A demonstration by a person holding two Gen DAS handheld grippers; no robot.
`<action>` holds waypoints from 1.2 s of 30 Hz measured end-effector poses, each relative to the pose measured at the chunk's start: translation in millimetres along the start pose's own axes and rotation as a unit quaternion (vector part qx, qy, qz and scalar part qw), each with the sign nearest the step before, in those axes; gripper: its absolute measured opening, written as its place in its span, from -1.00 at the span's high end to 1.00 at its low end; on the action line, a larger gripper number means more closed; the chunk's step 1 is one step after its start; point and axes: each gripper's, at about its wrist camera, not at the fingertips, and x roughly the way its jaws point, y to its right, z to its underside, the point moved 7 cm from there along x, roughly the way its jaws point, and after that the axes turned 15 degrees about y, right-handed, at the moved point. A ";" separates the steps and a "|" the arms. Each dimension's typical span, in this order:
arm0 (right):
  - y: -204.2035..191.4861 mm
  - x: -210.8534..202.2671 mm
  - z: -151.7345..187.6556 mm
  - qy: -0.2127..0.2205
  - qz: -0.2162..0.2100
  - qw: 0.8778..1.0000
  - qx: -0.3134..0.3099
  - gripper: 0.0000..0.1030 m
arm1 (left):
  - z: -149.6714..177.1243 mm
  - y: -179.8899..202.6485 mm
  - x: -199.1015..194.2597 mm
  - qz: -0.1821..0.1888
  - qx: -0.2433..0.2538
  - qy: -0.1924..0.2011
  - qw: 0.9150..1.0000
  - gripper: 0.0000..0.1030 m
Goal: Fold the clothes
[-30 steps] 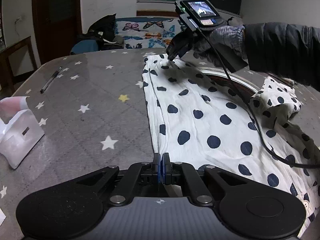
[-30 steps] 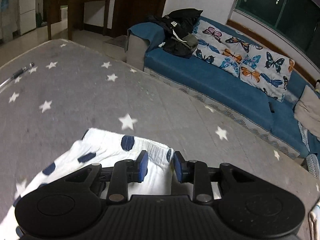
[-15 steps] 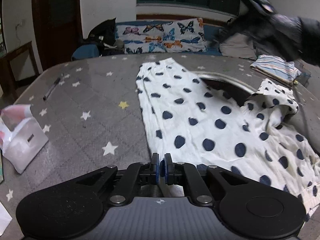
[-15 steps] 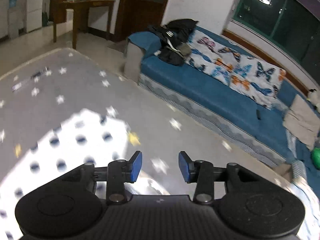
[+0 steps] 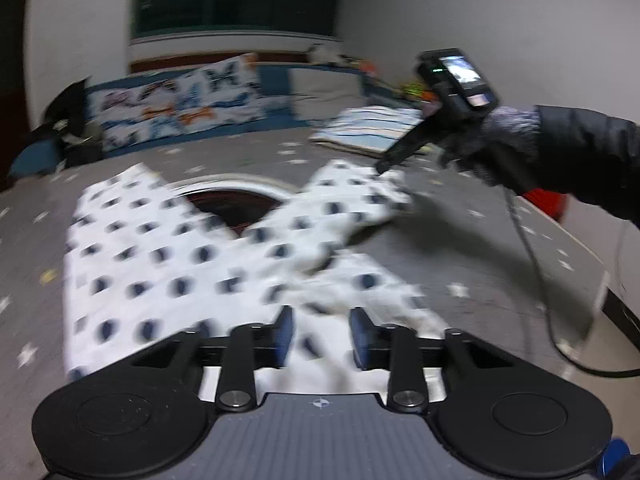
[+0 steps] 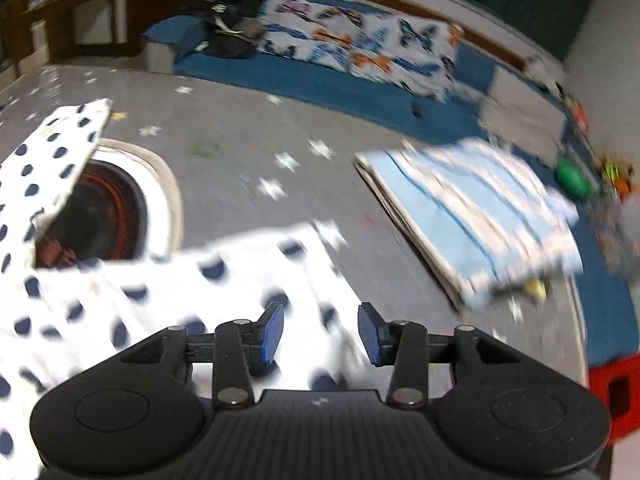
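Observation:
White trousers with dark dots [image 5: 168, 280] lie spread on a grey star-patterned table cover [image 5: 480, 248], one leg toward the far left, the other bunched toward the right. My left gripper [image 5: 321, 336] hovers over the near edge of the cloth, its jaws opening, the pads apart and not pressing the fabric. A gloved hand holds my right gripper [image 5: 380, 167] at the end of the right leg. In the right wrist view that gripper [image 6: 321, 338] stands open above the dotted trousers [image 6: 200, 292]. Both views are blurred.
A round rimmed opening [image 6: 100, 216] in the table shows between the two legs. A folded blue-striped cloth [image 6: 472, 216] lies at the far right of the table. A sofa with butterfly cushions [image 6: 360, 48] runs behind. A red object [image 6: 612, 396] sits beyond the right edge.
My left gripper went from shut on the trouser edge to open and swung right. My right gripper left the far end of the left leg and crossed to the right leg.

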 end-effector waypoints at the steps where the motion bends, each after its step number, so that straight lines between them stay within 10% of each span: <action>1: 7.7 -3.3 8.1 -0.001 0.002 1.000 0.012 0.20 | -0.8 10.2 4.2 0.011 0.007 -0.001 1.000 0.11; 14: 50.0 -2.7 45.2 0.017 -0.008 0.993 0.116 0.20 | 13.1 45.4 69.1 0.001 0.067 -0.048 0.997 0.16; 21: 51.2 23.8 37.1 0.027 -0.002 0.991 0.134 0.24 | 17.2 38.2 80.8 0.007 0.054 -0.064 0.996 0.74; 24: 48.4 27.4 32.1 0.032 -0.001 0.991 0.127 0.73 | 16.7 36.1 79.3 0.028 0.045 -0.061 0.997 0.85; 36: 50.7 38.6 -13.5 0.079 0.060 0.994 0.049 0.85 | 18.2 53.6 37.9 0.200 0.038 -0.030 0.979 0.87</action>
